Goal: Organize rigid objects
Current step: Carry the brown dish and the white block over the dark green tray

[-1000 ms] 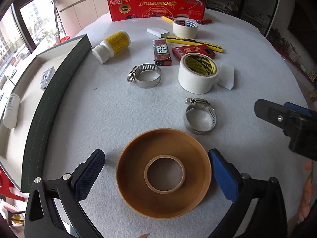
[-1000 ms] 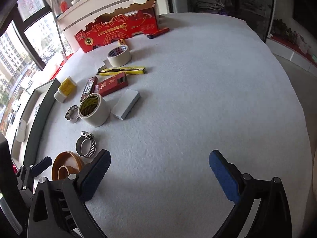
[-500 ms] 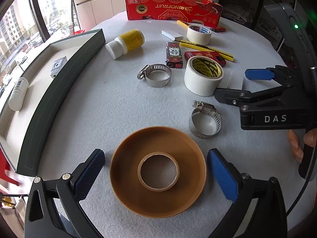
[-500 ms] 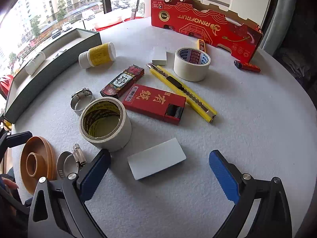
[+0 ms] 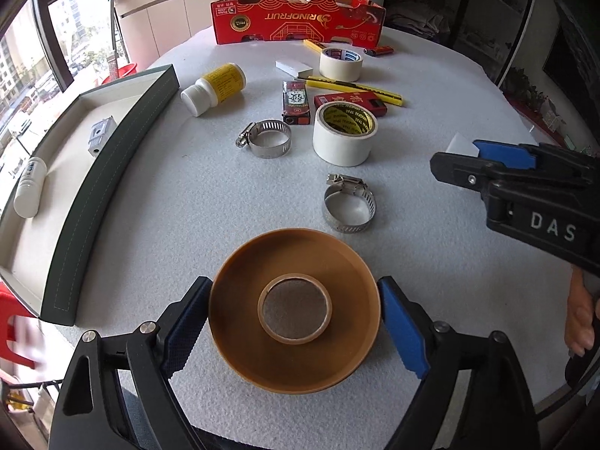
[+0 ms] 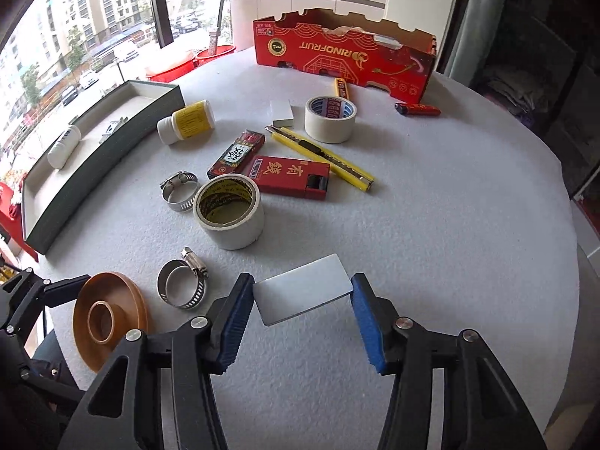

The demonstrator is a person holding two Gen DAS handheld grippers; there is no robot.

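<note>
A wide brown tape roll (image 5: 232,322) lies flat on the grey table, between the pads of my left gripper (image 5: 294,285). Its jaws are closing and both pads touch the roll's rim. In the right wrist view the same roll (image 6: 131,307) sits at the lower left. A flat white block (image 6: 303,294) lies between the pads of my right gripper (image 6: 303,281). Those jaws are closing too, and each pad meets an end of the block. From the left wrist view the right gripper (image 5: 455,153) stands at the right with the block (image 5: 459,146) in it.
A green tray (image 5: 112,172) along the left holds a white bottle (image 5: 30,187) and a metal part. Two hose clamps (image 5: 348,206), a white tape roll (image 5: 343,135), red boxes, a yellow knife (image 6: 322,153) and a pill bottle (image 5: 213,90) lie mid-table. A red carton (image 5: 300,18) stands behind.
Both grippers' jaws have narrowed, the left onto the brown tape roll, the right onto the white block. The right gripper swung from the bare table toward the cluttered side.
</note>
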